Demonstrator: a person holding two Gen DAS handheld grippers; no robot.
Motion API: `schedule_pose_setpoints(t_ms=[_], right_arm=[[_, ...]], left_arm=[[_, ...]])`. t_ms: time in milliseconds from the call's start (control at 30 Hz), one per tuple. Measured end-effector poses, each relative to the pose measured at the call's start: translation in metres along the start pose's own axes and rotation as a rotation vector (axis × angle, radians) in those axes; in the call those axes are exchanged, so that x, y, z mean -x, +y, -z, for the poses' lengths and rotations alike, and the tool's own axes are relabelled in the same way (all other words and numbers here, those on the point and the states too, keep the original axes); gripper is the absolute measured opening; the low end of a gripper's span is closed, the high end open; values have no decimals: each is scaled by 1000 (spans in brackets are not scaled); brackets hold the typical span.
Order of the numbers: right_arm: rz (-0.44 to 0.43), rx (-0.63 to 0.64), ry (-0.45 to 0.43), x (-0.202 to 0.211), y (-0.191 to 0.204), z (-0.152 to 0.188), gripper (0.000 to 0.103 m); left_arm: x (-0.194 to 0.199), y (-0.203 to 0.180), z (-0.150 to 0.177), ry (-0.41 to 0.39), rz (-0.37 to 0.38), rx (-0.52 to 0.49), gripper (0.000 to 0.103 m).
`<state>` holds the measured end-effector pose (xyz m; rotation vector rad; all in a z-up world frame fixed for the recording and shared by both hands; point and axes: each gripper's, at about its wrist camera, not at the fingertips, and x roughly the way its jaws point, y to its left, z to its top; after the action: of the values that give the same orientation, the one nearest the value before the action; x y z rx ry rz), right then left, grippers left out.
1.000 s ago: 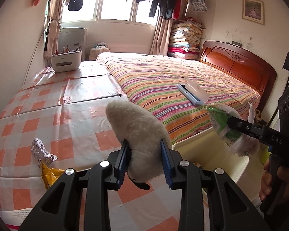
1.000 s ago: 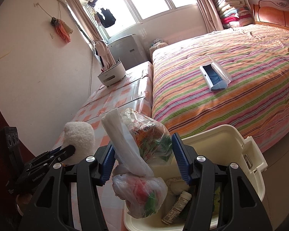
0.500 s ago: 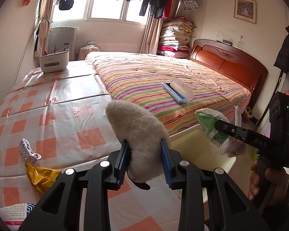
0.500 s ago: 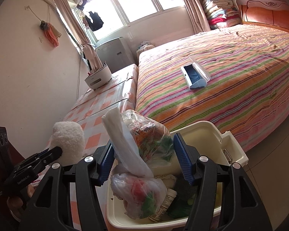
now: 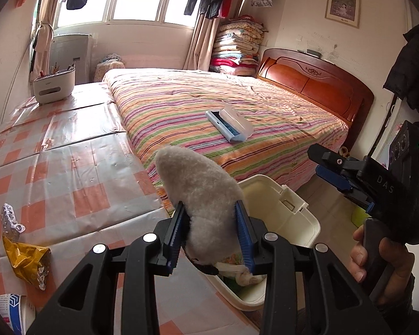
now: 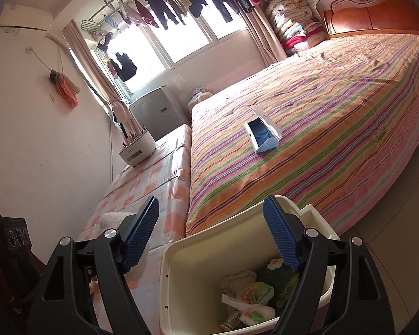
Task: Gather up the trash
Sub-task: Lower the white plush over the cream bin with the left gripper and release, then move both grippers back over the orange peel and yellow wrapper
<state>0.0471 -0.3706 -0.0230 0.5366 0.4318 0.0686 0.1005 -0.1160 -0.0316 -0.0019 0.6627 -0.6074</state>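
My left gripper [image 5: 211, 231] is shut on a fluffy white slipper-like thing [image 5: 201, 195] and holds it at the table edge, just left of the cream bin [image 5: 299, 215]. My right gripper [image 6: 211, 240] is open and empty above the bin [image 6: 181, 279]; it also shows in the left wrist view [image 5: 332, 167]. A plastic bag of trash [image 6: 251, 296] lies in the bin with a bottle and green wrappers. A yellow wrapper [image 5: 28, 259] and a crumpled foil piece [image 5: 9, 217] lie on the checked table [image 5: 69, 173].
A striped bed [image 5: 223, 122] with a blue-white lint brush [image 5: 229, 125] lies behind the bin. A white holder [image 5: 53, 86] stands at the table's far end. A printed carton [image 5: 11, 312] sits at the near left corner.
My right gripper has opened and let the plastic bag drop into the bin, then lifted. My left gripper, still holding the fluffy thing, has shifted toward the bin.
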Motion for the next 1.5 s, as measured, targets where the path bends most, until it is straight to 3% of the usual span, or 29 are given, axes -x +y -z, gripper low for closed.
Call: schedule_pose_setpoints(t_ms=[333, 400, 467, 567, 900, 1233, 1500], right_arm=[[5, -18, -10, 3, -4, 1, 76], [7, -13, -8, 2, -4, 1, 76], [9, -13, -6, 2, -4, 2, 76], [9, -11, 3, 1, -4, 4, 76], [-26, 19, 32, -12, 15, 9, 77], [-92, 86, 63, -29, 58, 19, 78], [-151, 135, 103, -45, 96, 33, 78]], left_arm=[[-18, -26, 4, 34, 32, -29, 40], [-20, -27, 5, 42, 31, -28, 47], [-19, -25, 6, 42, 25, -16, 65], [-13, -19, 5, 20, 3, 3, 72], [9, 19, -2, -9, -74, 76, 73], [56, 44, -10, -89, -154, 75, 73], [86, 85, -1, -98, -237, 123, 73]])
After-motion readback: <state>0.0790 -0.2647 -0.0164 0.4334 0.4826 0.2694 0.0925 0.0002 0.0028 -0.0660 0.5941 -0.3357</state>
